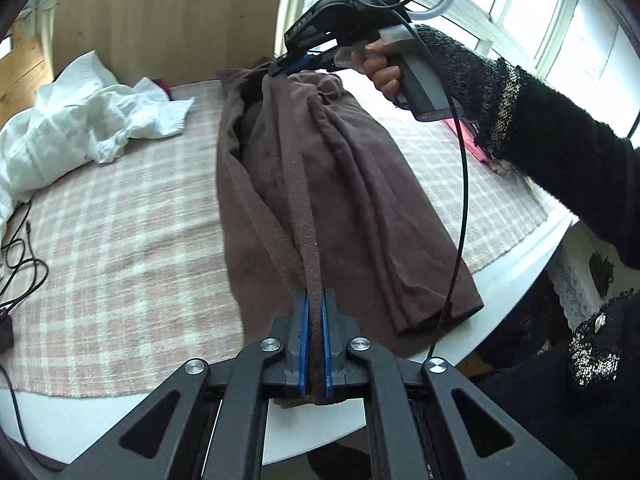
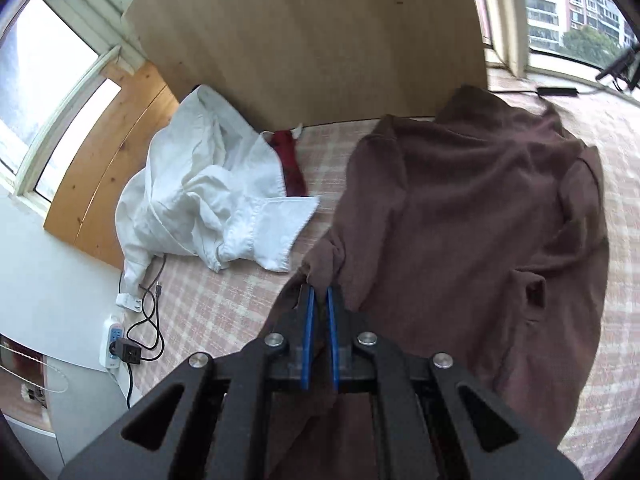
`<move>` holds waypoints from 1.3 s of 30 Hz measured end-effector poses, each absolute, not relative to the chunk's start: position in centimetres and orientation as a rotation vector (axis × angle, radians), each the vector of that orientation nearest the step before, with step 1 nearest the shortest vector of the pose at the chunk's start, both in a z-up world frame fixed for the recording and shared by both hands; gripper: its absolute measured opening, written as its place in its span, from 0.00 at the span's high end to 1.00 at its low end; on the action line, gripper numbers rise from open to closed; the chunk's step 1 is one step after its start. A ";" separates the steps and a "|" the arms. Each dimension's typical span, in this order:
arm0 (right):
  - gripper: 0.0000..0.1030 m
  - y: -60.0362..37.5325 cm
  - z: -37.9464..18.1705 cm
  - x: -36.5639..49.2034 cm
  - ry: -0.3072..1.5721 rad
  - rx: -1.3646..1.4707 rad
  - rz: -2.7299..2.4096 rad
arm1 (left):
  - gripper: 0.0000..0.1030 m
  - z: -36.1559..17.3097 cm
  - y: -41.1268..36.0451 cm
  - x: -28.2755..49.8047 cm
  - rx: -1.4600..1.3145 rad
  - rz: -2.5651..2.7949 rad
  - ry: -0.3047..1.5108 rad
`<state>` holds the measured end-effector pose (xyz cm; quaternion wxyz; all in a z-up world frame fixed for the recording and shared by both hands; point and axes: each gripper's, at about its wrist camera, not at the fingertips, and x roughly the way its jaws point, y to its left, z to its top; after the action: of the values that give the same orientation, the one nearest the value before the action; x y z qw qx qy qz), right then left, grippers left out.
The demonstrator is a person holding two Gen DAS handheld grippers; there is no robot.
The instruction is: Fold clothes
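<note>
The brown garment (image 1: 320,184) lies lengthwise down the middle of the desk (image 1: 516,264), on a pink-and-white checked cloth (image 1: 120,240). One long edge of it is raised off the surface and stretched taut between the two grippers.

In the left wrist view, the left gripper (image 1: 315,312) sits at 6 o'clock with its blue-padded fingers (image 1: 303,320) pressed together on the near end of that edge; the fabric strip runs straight up from it toward 12 o'clock. At the far end, near 12 o'clock, the right gripper (image 1: 280,67) pinches the same edge, its fingers closed on the cloth. A hand (image 1: 384,72) in a dark knitted sleeve (image 1: 560,152) grips its handle at 2 o'clock, with a black cable (image 1: 460,200) hanging down from it.

In the right wrist view, the right gripper (image 2: 319,300) at 6 o'clock holds a bunched corner of the brown garment (image 2: 480,208) between its fingers (image 2: 308,320), and the rest of the garment spreads toward 2 o'clock.

A crumpled white garment (image 2: 208,200) lies at 10 o'clock of the brown one, close by but not touching. A dark red item (image 2: 290,160) is just beside the white garment, at its far side. A wooden board (image 2: 304,40) stands upright at the desk's far edge, at 12 o'clock. A power strip (image 2: 112,340) with cords lies at 8 o'clock.
</note>
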<state>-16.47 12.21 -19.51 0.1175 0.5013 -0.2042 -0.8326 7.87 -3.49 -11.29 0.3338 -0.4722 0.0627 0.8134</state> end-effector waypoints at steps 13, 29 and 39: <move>0.82 17.2 -20.1 -15.7 -0.462 1.477 -2.493 | 0.83 -11.5 -4.3 8.0 -1.344 2.143 0.234; 0.48 15.6 -19.3 -22.3 -0.252 1.507 -2.545 | 0.75 -15.8 -0.9 5.5 -1.386 2.032 0.317; 0.92 16.9 -25.4 -33.9 -0.294 1.659 -2.544 | 0.74 -17.3 -2.2 5.3 -1.409 2.011 0.251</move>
<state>-33.91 16.91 -25.40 0.0451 0.5433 -0.0962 -0.8328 5.33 -2.19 -17.27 0.3303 -0.5388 0.0959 0.7690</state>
